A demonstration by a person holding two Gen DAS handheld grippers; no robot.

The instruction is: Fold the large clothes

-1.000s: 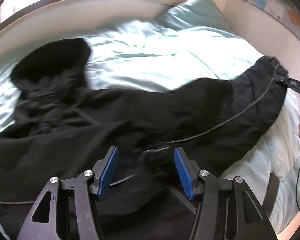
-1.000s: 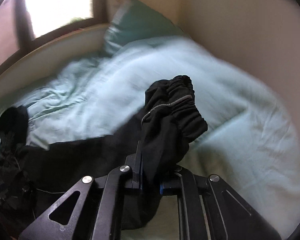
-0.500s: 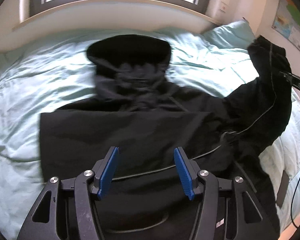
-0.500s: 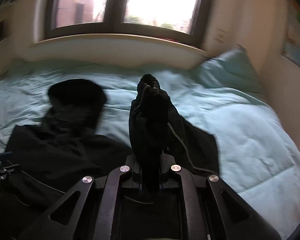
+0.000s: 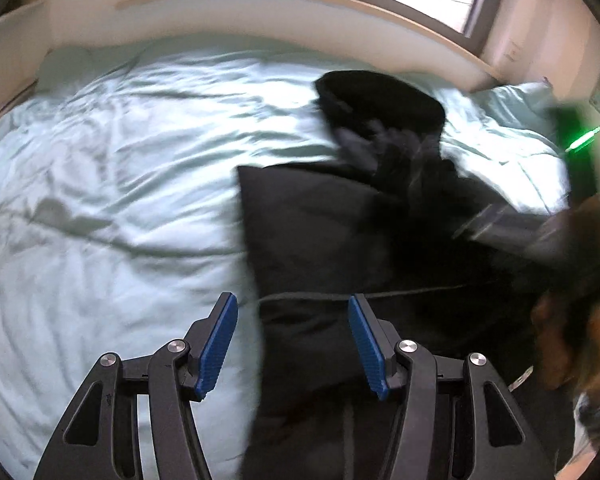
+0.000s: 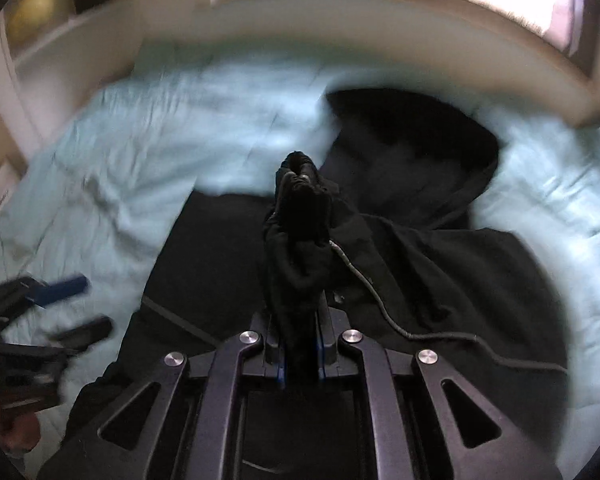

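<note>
Right gripper (image 6: 300, 360) is clamped on a sleeve cuff (image 6: 300, 200) of the black hooded jacket (image 5: 340, 240), lifted over its body on the bed (image 5: 100, 160). Left gripper (image 5: 292, 340) hangs wide, empty, at the jacket's left edge (hood points toward the window), so the sleeve probably folds across leftward.

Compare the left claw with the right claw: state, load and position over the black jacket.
The left claw is open with blue pads apart; the right claw is shut.
The left claw holds nothing; the right claw pinches the bunched sleeve cuff of the black hooded jacket.
The left claw hangs above the jacket's left edge and the pale green duvet; the right claw sits over the jacket body.
Both share a black frame.
</note>
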